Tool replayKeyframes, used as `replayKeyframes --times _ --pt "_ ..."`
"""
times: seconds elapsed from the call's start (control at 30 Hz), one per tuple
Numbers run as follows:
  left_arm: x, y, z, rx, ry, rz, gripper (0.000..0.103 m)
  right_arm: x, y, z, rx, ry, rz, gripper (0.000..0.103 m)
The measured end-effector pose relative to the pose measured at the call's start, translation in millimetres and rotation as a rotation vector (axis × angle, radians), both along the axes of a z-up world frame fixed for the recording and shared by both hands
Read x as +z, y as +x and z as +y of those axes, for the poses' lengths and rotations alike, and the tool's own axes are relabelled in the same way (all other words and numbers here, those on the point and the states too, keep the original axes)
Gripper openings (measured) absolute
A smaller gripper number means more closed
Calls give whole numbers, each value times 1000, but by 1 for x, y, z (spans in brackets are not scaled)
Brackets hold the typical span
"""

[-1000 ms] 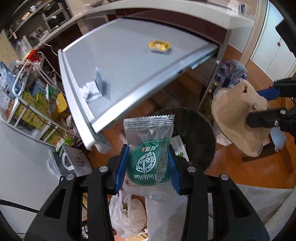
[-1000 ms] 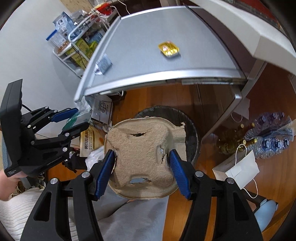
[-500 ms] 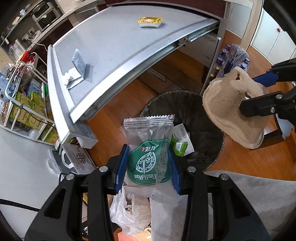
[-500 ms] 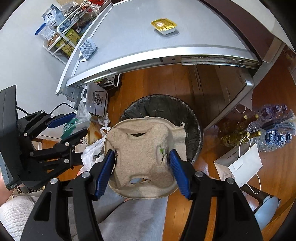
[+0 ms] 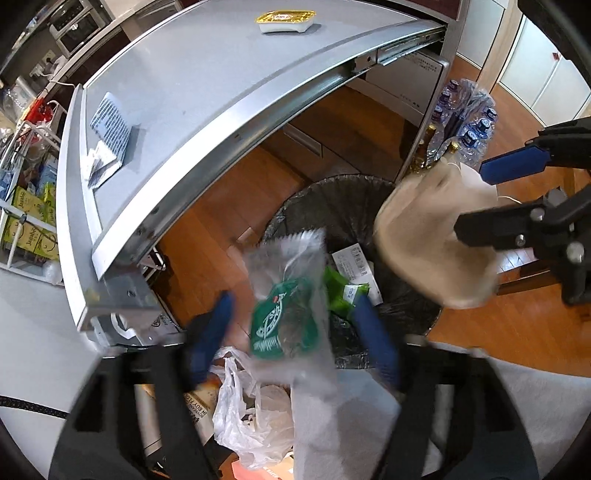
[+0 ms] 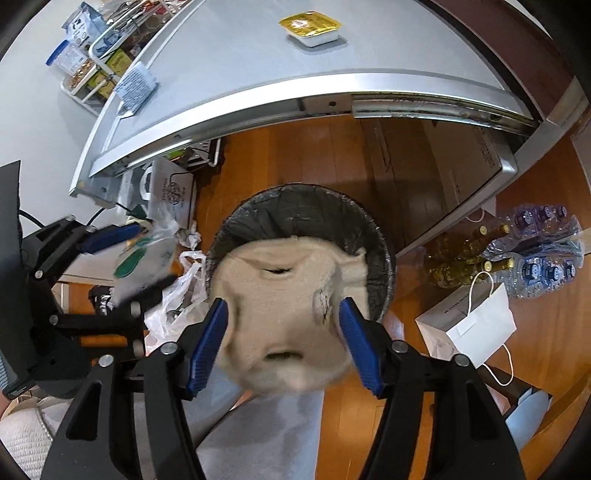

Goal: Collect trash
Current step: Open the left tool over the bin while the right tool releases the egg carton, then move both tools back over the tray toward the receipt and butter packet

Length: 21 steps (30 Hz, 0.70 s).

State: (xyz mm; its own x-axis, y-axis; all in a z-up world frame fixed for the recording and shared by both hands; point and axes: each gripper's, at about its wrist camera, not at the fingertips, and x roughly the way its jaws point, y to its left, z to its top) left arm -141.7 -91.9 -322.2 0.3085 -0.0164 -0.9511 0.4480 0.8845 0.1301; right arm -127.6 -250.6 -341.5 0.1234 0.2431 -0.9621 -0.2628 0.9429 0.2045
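Note:
A round trash bin (image 5: pixel 332 199) with a black liner stands on the wood floor below both grippers. My left gripper (image 5: pixel 291 332) points down over its near rim. Its jaws are opening, and the green snack wrapper (image 5: pixel 284 317) hangs blurred between them, clear of both pads. My right gripper (image 6: pixel 282 347) is over the same bin (image 6: pixel 295 199), jaws opening too. The beige pulp cup carrier (image 6: pixel 288 317) sits blurred between its blue pads and looks loose. In the left wrist view, the right gripper (image 5: pixel 491 199) and carrier (image 5: pixel 424 251) are at the right.
A silver table (image 5: pixel 207 85) overhangs the bin, with a yellow-lidded sauce cup (image 5: pixel 286 20) and small packets (image 5: pixel 109 125) on top. A white plastic bag (image 5: pixel 243 417) lies left of the bin. Bottled water (image 6: pixel 546 266) and a white paper bag (image 6: pixel 476 325) sit at the right.
Both grippers have sunk toward the bin and their jaws have spread. The wrapper and the cup carrier, gripped before, are now blurred and slipping free.

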Motion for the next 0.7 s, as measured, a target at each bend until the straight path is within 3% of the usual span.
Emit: replayKeyframes --times 0.27,0.5,0.7 --pt "25 -3 21 57 -44 -24 86 24 0 -16 -36 -32 -64 76" --pt "84 -5 59 114 -99 -147 86 83 13 -17 -14 -45 -242 81" --pt "104 26 81 182 -101 -206 86 110 51 3 21 -53 -337 83"
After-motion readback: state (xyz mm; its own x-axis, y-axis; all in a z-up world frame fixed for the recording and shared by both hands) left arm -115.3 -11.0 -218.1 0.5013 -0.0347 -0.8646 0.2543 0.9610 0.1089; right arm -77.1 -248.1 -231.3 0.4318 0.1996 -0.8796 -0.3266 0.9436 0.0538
